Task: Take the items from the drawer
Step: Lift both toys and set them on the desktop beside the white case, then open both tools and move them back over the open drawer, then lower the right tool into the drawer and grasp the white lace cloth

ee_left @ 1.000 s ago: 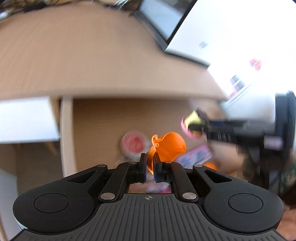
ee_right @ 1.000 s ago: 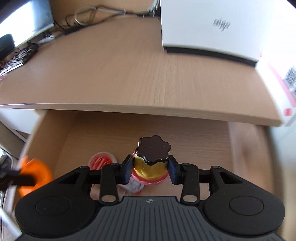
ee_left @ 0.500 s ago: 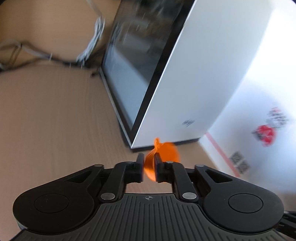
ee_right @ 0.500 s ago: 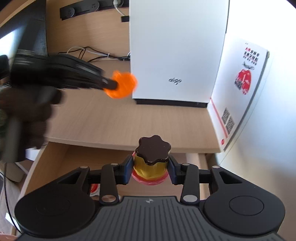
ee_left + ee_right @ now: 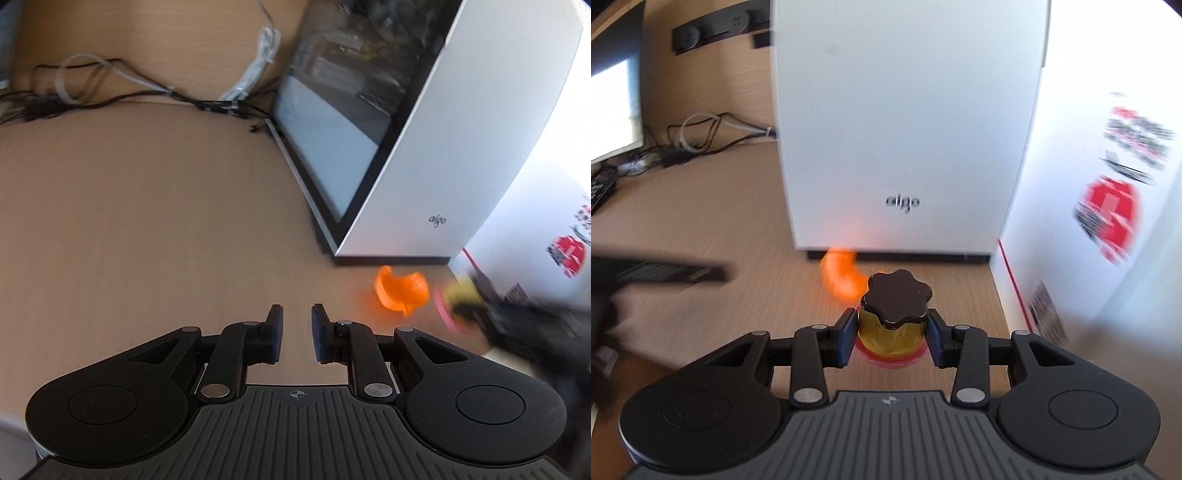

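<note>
An orange toy (image 5: 402, 291) lies on the wooden desk (image 5: 147, 221) just in front of the white computer case (image 5: 461, 147). My left gripper (image 5: 297, 328) stands open and empty to the toy's left. In the right wrist view, my right gripper (image 5: 891, 334) is shut on a small yellow jar (image 5: 891, 328) with a dark scalloped lid and a pink base. The orange toy (image 5: 840, 273) shows blurred just beyond that jar. The jar (image 5: 456, 301) appears blurred at the right of the left wrist view. The drawer is out of sight.
The white computer case (image 5: 905, 129) stands close ahead. A white box with red print (image 5: 1108, 221) walls off the right side. Tangled cables (image 5: 110, 92) run along the back of the desk. A monitor (image 5: 613, 110) and a keyboard (image 5: 600, 190) sit far left.
My left gripper has opened and let go of the orange toy, which now lies on the desk. My right gripper has carried the jar up from the drawer to beside the toy.
</note>
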{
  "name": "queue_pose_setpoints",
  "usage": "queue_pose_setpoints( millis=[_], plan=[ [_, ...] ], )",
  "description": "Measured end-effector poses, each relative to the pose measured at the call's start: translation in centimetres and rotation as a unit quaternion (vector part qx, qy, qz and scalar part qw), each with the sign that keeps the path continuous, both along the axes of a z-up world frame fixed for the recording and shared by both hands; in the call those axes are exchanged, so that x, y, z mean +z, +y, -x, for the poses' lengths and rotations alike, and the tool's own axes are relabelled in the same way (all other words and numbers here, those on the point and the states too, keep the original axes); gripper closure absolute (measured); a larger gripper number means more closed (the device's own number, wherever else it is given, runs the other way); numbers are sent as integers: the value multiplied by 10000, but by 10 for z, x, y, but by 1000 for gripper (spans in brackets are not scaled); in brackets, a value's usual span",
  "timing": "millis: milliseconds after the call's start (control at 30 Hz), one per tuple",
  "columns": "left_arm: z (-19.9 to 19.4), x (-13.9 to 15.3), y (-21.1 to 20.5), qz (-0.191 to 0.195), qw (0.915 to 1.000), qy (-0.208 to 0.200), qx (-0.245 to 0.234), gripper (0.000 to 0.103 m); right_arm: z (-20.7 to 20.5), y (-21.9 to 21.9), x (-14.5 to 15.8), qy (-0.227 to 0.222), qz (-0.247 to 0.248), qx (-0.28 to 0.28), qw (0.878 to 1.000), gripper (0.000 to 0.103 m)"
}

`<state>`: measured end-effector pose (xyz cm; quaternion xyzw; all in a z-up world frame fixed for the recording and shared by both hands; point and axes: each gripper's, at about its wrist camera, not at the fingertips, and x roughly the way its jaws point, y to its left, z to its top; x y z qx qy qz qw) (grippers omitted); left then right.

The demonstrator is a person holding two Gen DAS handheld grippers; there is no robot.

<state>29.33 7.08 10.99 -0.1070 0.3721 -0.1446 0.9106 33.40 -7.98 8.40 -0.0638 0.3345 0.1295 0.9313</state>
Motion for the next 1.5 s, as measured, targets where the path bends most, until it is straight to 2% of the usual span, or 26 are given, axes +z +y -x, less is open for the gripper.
queue_pose_setpoints(
  millis=[100, 200, 400, 600, 700, 800, 900, 1000, 1100, 1167, 1267, 1300, 1367, 1400, 1500],
  plan=[
    [30, 1, 24, -134, 9994, 93, 304, 85, -29, 11, -12, -126, -56, -64, 9999, 64],
    [55, -3, 42, -251, 9981, 339, 458, 85, -44, 17, -23, 83, -100, -68, 9999, 62],
    [90, -24, 56, -428, 9946, 949, -10, 85, -23, 29, -11, 42, 19, 123, 9999, 58],
    [105, -31, 54, -436, 9906, 1150, -605, 85, 17, 33, 3, 187, 19, 285, 9994, 55],
    [110, -35, 50, -625, 9834, 1307, -1090, 85, 39, 32, 5, 334, 26, 374, 9987, 52],
    [112, -45, 39, -917, 9710, 1621, -1498, 85, 63, 23, 1, 679, -30, 564, 9961, 50],
    [110, -57, 28, -1268, 9617, 1856, -1567, 85, 88, 15, -12, 974, 185, 656, 9929, 50],
    [111, -63, 29, -1026, 9604, 1954, -1699, 85, 106, 8, -24, 1178, 474, 624, 9899, 50],
    [107, -67, 22, -1092, 9560, 1838, -2008, 85, 116, -4, -32, 1401, 492, 468, 9878, 49],
    [106, -68, 12, -1229, 9467, 1737, -2419, 85, 120, -10, -36, 1514, 505, 395, 9864, 50],
    [98, -70, 2, -1557, 9284, 1711, -2907, 85, 123, -14, -42, 1608, 608, 367, 9844, 50],
    [93, -74, 0, -1637, 9275, 1753, -2866, 85, 123, -15, -43, 1633, 626, 377, 9839, 50],
    [81, -77, 4, -1652, 9358, 1866, -2495, 85, 124, -17, -43, 1671, 633, 406, 9831, 50],
    [78, -79, 5, -1608, 9368, 1921, -2443, 85, 123, -17, -43, 1683, 640, 421, 9828, 50],
    [76, -82, 5, -1611, 9267, 2099, -2668, 85, 126, -18, -43, 1694, 689, 462, 9820, 50]
  ],
)
